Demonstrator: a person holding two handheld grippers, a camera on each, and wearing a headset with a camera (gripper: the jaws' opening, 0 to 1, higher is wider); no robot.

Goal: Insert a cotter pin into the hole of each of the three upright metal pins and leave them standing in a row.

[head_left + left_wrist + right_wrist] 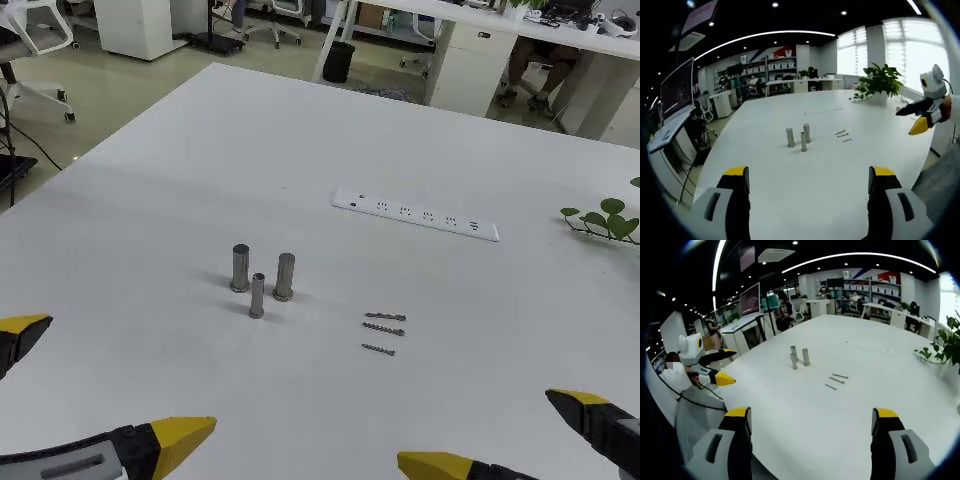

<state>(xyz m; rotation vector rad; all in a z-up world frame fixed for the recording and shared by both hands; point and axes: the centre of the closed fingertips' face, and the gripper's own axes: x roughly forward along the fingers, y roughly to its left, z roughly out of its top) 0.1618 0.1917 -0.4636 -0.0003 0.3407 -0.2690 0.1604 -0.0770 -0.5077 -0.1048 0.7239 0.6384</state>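
- Nothing was done yet at this point: all three cotters [384, 328] lay loose on the table [150, 200], and none was in a pin.
- My left claw [809, 175] was spread wide with nothing in it. My right claw [810, 415] was the same, jaws well apart and empty.
- Both claws hung at the near edge, well back from the parts.
- The three pins [285, 277] stood upright mid-table in a tight little triangle rather than a row. Two taller ones were at the back and a shorter one was nearer me, between them.
- The cotters sat just right of the pins, lying flat and stacked near-to-far, roughly parallel.
- I'd call this the very first step, reaching for a cotter.
- The next move looked like right claw down onto the nearest cotter, while the left steadied a pin so it didn't tip.
- The pins were plain grey steel cylinders, dull-shiny with smooth sides, and the far-left one had a darker top.
- I couldn't make out the cross-holes from here, so finding their heading would come first.
- The cotters were thin, dark, wiry slivers. They'd be fiddly to pinch off a flat surface and would probably skate on the smooth white matte top.
- A white power strip [415, 215] lay further back, with a leafy plant [605, 222] at the far right edge. Neither was in the way.
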